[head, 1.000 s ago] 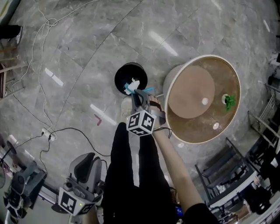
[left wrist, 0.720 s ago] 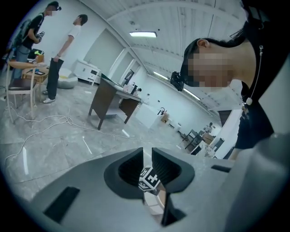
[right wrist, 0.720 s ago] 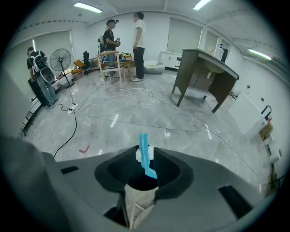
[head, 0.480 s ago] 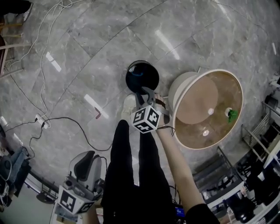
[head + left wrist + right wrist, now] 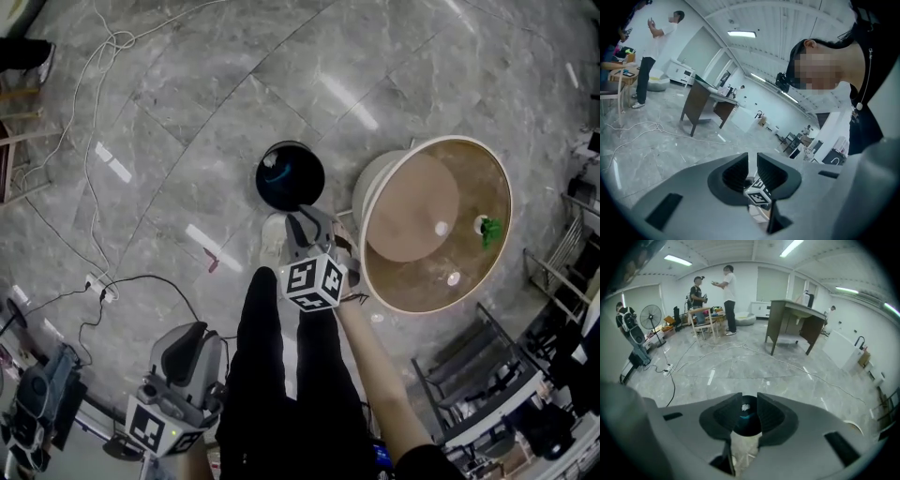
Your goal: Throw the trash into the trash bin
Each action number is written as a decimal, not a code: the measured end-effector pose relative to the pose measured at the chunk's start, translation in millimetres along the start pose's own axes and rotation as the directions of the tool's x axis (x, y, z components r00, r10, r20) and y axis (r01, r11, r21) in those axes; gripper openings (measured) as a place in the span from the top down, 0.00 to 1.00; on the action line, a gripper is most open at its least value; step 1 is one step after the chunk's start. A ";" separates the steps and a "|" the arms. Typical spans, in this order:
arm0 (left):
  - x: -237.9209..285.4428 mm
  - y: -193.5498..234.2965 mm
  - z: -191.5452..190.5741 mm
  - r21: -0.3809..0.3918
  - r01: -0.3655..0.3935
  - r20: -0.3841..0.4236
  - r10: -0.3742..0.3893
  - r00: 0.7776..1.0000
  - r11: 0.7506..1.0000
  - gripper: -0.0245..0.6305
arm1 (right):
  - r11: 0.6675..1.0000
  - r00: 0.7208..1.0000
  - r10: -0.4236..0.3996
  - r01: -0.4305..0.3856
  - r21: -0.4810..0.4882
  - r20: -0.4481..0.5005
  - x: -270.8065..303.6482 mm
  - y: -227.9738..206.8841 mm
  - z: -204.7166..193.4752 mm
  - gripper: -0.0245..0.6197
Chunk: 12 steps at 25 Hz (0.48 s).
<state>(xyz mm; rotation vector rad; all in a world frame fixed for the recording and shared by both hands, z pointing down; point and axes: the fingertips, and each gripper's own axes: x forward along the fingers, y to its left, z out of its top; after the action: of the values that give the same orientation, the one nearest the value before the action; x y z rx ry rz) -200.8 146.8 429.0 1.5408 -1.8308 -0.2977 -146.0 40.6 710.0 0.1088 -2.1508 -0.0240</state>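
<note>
The black trash bin (image 5: 291,176) stands on the grey marble floor, with a white and blue scrap of trash (image 5: 270,161) lying inside it. My right gripper (image 5: 302,221) hangs just short of the bin and above it, jaws apart with nothing between them, and they are closing. In the right gripper view the bin (image 5: 748,425) and the trash (image 5: 746,407) show through the gap of that gripper (image 5: 749,401). My left gripper (image 5: 185,339) is low at the left by the person's leg. Its jaws (image 5: 753,161) stand slightly apart and hold nothing.
A round brown table (image 5: 403,281) with a small green thing (image 5: 489,230) stands right of the bin. Cables (image 5: 141,281) run over the floor at the left, and metal racks (image 5: 487,375) stand at the lower right. People and a dark desk (image 5: 792,324) are farther off.
The right gripper held the blue and white trash over the bin, then let it go. The trash now lies in the bin and the gripper has drawn back.
</note>
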 end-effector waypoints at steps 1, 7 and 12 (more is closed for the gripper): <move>0.5 -3.5 -1.9 0.033 0.023 -0.017 -0.022 1.000 0.999 0.87 | 0.999 1.000 -0.022 0.021 0.028 0.020 -11.2 -6.5 3.4 0.81; 37.2 -52.6 12.7 0.083 0.204 -0.091 -0.197 0.976 0.975 0.87 | 0.950 0.972 -0.189 0.145 0.275 0.139 -104.9 -50.2 15.6 0.87; 59.6 -113.0 17.7 0.180 0.395 -0.203 -0.358 0.911 0.901 0.87 | 0.827 0.913 -0.364 0.227 0.514 0.183 -211.6 -74.9 6.6 0.89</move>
<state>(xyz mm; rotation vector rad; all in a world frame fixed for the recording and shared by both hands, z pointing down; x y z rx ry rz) -127.8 57.3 371.6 2.0145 -1.4634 -0.1430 -30.7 -15.6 525.7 0.7798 -2.3522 0.3410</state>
